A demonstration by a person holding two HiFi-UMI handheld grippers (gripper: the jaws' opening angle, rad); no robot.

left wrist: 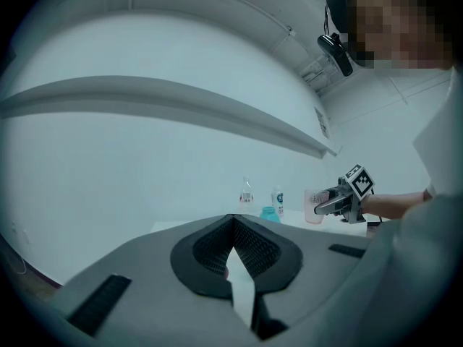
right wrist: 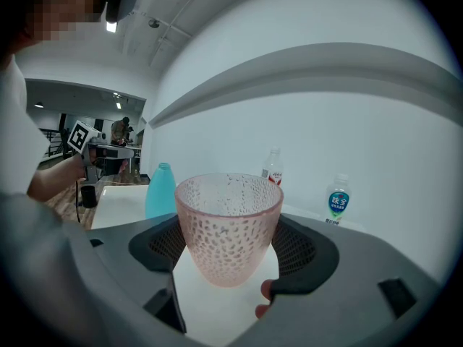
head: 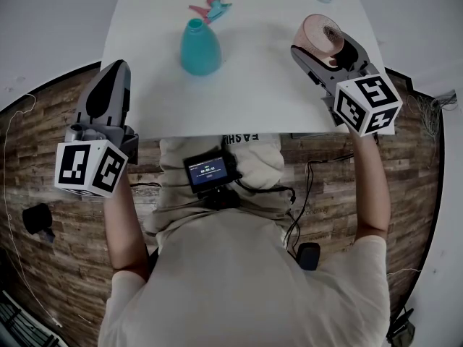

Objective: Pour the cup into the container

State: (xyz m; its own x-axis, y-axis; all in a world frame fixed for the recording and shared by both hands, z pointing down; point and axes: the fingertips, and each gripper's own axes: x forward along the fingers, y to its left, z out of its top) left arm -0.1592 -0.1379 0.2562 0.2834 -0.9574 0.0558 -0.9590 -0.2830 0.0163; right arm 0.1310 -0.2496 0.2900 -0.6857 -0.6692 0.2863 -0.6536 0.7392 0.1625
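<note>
A pink dimpled glass cup (head: 317,36) is gripped upright between the jaws of my right gripper (head: 323,49) over the right side of the white table (head: 246,100). The right gripper view shows the cup (right wrist: 228,226) filling the gap between the pads; whether anything is inside it I cannot tell. A teal bottle without its cap (head: 200,48) stands left of the cup, at the table's middle. Its pink and teal spray head (head: 210,8) lies just behind it. My left gripper (head: 110,78) hangs shut and empty off the table's front left corner, pointing level.
Two drink bottles stand at the far edge: a clear one (right wrist: 272,166) and one with a blue-green label (right wrist: 337,202). The table's front edge (head: 217,132) is near my body, where a small screen (head: 210,170) hangs. Wooden floor surrounds the table.
</note>
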